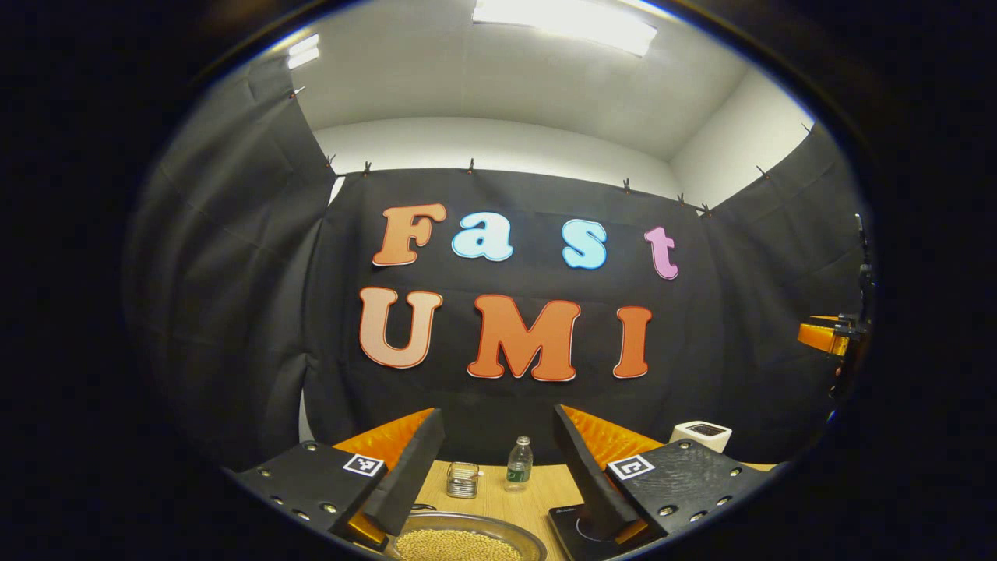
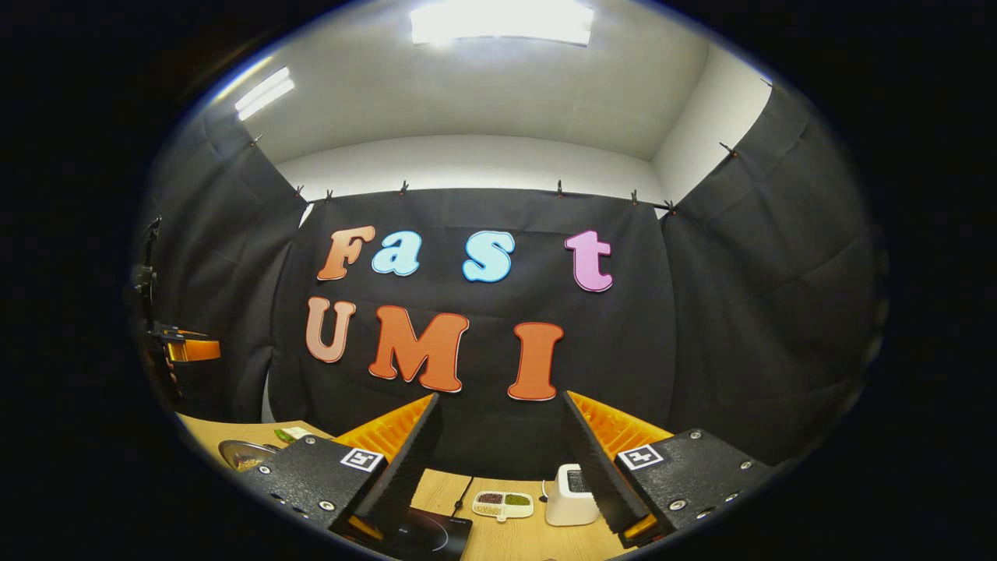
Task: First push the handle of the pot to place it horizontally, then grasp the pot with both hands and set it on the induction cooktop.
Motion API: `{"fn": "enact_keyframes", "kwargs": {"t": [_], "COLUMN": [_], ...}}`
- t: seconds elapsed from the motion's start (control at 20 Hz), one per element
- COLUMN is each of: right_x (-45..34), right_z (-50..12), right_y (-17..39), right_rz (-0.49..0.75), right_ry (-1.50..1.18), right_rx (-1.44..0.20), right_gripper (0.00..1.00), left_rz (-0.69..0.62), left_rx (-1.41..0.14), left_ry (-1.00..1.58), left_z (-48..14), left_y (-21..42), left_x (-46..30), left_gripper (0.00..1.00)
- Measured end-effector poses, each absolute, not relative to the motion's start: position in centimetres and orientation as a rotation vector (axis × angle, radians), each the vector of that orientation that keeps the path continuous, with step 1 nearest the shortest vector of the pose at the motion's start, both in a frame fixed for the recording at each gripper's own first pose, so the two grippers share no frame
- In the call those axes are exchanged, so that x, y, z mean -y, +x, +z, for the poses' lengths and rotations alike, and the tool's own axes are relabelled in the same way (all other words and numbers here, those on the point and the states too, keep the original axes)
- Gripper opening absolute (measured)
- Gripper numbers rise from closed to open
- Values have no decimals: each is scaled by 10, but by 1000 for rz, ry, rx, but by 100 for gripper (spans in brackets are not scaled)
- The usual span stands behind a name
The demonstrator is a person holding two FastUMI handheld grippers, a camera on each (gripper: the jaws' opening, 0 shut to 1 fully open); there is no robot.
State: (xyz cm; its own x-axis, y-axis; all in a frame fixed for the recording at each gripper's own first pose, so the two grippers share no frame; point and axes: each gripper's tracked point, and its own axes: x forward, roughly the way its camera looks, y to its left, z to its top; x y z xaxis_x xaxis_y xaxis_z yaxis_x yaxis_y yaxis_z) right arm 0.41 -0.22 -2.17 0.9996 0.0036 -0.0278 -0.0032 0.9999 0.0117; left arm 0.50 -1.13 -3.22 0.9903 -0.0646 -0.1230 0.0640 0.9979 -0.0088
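In the left gripper view, the round metal pot (image 1: 459,539) holding pale beans lies at the bottom edge, low between my fingers; I cannot see its handle. The black induction cooktop (image 1: 578,528) lies just to its right on the wooden table. My left gripper (image 1: 498,421) is open, raised above both and holding nothing. In the right gripper view, my right gripper (image 2: 499,405) is also open with nothing in it. The cooktop (image 2: 430,534) sits below its left finger, and the pot (image 2: 240,453) shows far off at the left.
A small plastic bottle (image 1: 519,463) and a little metal container (image 1: 463,479) stand behind the pot. A white box-shaped device (image 2: 568,495) and a small white tray of beans (image 2: 503,504) sit beyond the cooktop. The other gripper (image 1: 826,335) shows at the right edge.
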Motion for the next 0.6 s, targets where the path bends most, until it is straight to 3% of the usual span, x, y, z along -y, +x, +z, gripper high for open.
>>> {"fn": "enact_keyframes", "kwargs": {"t": [0.4,0.5,0.6], "right_x": [9,12,13], "right_z": [-56,-63,-71], "right_y": [-5,-9,-12], "right_rz": [17,25,24], "right_ry": [45,43,23], "right_rx": [-70,-72,-77], "right_gripper": [94,94,94], "left_rz": [-308,-372,-401], "left_rx": [-324,-395,-484], "left_ry": [30,53,70], "left_z": [-89,-111,-137], "left_y": [-11,-21,-30], "left_x": [61,72,72], "left_gripper": [91,81,62]}}
